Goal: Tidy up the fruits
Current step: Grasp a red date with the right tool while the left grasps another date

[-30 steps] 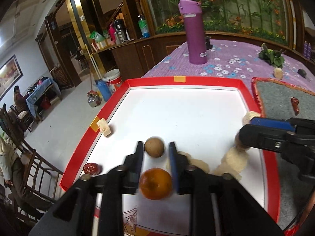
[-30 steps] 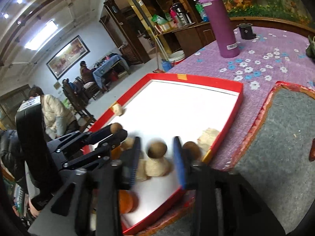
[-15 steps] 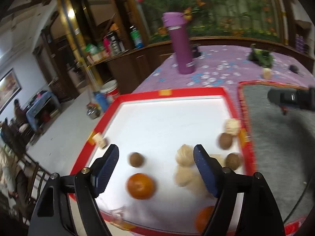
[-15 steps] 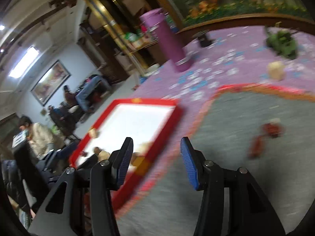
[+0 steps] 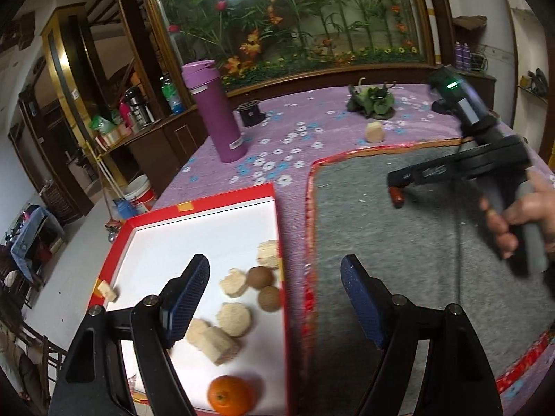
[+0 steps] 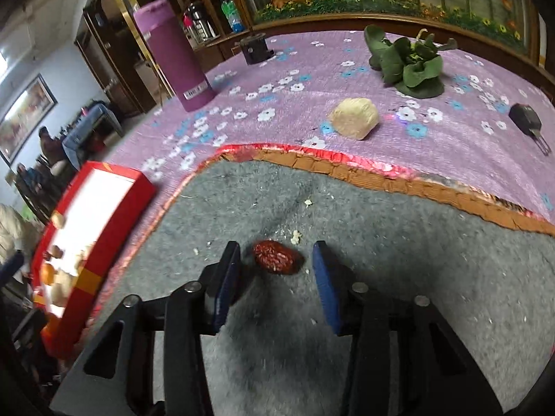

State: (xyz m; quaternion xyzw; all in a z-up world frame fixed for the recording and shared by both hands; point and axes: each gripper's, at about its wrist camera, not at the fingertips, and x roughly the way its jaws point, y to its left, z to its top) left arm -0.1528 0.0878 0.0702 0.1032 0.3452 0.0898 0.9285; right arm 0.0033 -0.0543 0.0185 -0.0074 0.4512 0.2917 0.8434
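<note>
My right gripper (image 6: 275, 274) is down low over the grey mat (image 6: 399, 260), jaws wide apart w/ a red date (image 6: 275, 261) lying on the mat between the blue pads, nearer the left one; neither pad touches it, so nothing is gripped. Crumbs lie scattered on the mat just past the date. Beyond the mat's orange-and-red edge, on the purple floral cloth (image 6: 277, 111), sits a pale tan lump (image 6: 354, 118), and further back a green leafy piece (image 6: 409, 66). A purple bottle (image 6: 173, 59) stands upright far left on the cloth, a small black cap-like thing (image 6: 255, 48) behind it, another small black item (image 6: 527, 119) at the right edge.

My left gripper (image 5: 274, 301) hangs higher, also wide open & empty, straddling the right wall of the red tray (image 5: 281, 242) and the strip of cloth between tray & mat. In the tray's white floor: an orange (image 5: 230, 395) near the front, two brown round fruits (image 5: 265, 287) touching each other close to the right wall, and several pale tan chunks (image 5: 222, 329) clustered around them; one small tan bit (image 5: 107, 291) sits apart at the left wall. In the left view my right hand (image 5: 517, 218) grips the other tool's handle over the mat.
</note>
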